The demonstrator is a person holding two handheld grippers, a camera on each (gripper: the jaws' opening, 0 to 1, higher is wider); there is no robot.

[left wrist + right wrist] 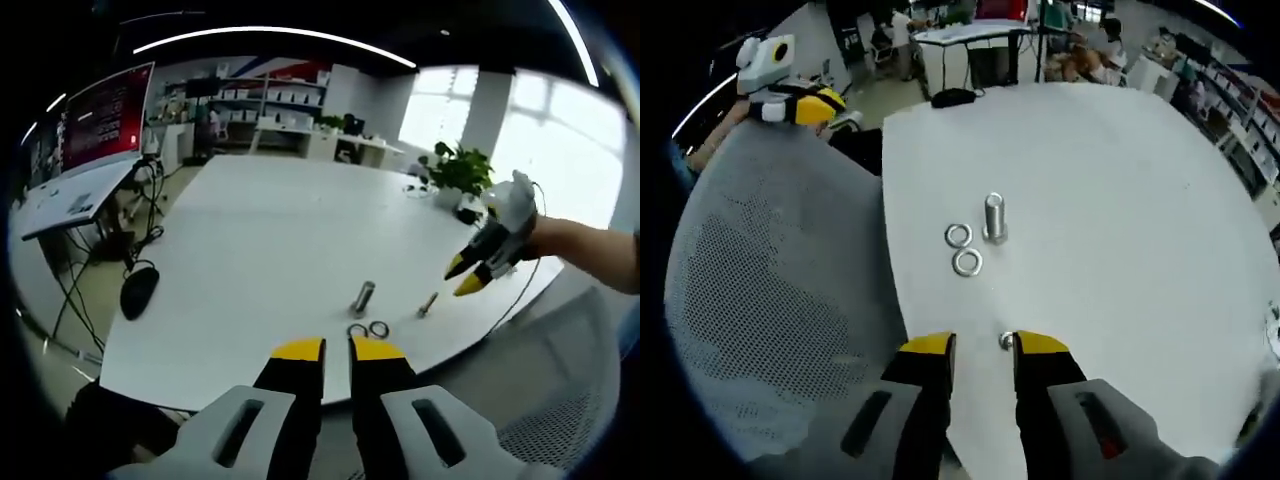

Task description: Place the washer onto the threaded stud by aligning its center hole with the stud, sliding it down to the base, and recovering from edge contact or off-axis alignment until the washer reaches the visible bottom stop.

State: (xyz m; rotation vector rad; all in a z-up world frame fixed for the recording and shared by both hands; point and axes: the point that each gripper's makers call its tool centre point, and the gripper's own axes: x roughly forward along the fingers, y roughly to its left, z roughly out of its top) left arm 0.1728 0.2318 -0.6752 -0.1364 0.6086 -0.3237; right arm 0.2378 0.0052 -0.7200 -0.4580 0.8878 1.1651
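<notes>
- No text, label, brand or number is reading clearly anywhere.
- In the left gripper view, the red screen (108, 115) standing beside the white table (270, 250) is showing pale lines of writing, but they are blurring too small to make out.

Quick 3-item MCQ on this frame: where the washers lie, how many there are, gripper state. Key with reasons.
1. The washers lie:
A. on the stud
B. flat on the table beside the stud
C. in the right gripper

2. Loose washers by the stud:
A. one
B. two
C. four

3. The left gripper is:
A. open, holding nothing
B. shut on a washer
C. shut on the stud

Key: 1 B, both rings rest on the white table next to the upright stud. 2 B, two rings show. 3 A, a gap shows between its jaws, nothing in it.
</notes>
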